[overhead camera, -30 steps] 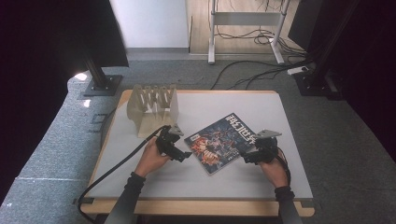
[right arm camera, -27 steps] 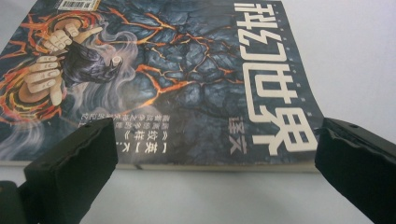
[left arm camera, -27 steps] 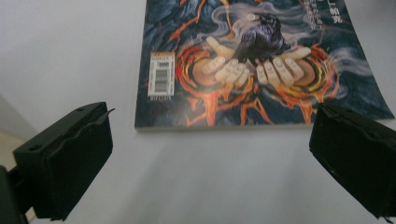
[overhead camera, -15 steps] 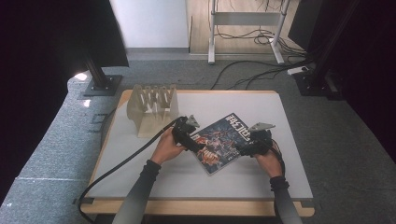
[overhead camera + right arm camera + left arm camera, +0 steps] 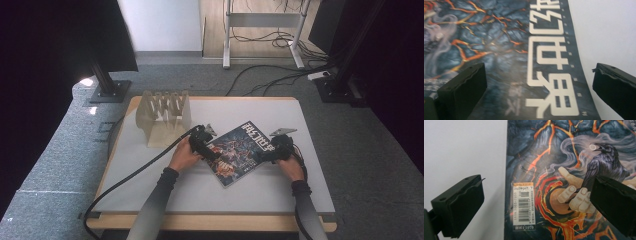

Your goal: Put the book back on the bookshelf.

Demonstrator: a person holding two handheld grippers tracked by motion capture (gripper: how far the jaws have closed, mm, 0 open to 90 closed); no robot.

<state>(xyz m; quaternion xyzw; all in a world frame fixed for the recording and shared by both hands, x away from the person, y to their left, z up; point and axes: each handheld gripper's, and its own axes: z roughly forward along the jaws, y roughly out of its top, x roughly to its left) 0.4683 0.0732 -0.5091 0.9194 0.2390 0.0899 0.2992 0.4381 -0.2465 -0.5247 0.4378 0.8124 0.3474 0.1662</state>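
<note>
I find the desk (image 5: pixel 300 200) bearing a magazine (image 5: pixel 239 152) flat at frame centre, long axis diagonal. My left gripper (image 5: pixel 204 142) straddles its left edge, my right gripper (image 5: pixel 278 148) its title edge; both are released, jaws spread, equally near.

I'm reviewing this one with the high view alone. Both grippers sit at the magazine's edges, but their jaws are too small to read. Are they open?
Observer: Yes. In the left gripper view, the left gripper is open, its jaws straddling the magazine edge over the white table.
Operator: And the right gripper?
Observer: The right gripper is open too, its jaws spread either side of the edge by the large white title characters.
Operator: Anything printed near the left one?
Observer: A barcode sticker lies between its jaws, just inside the cover's edge.
</note>
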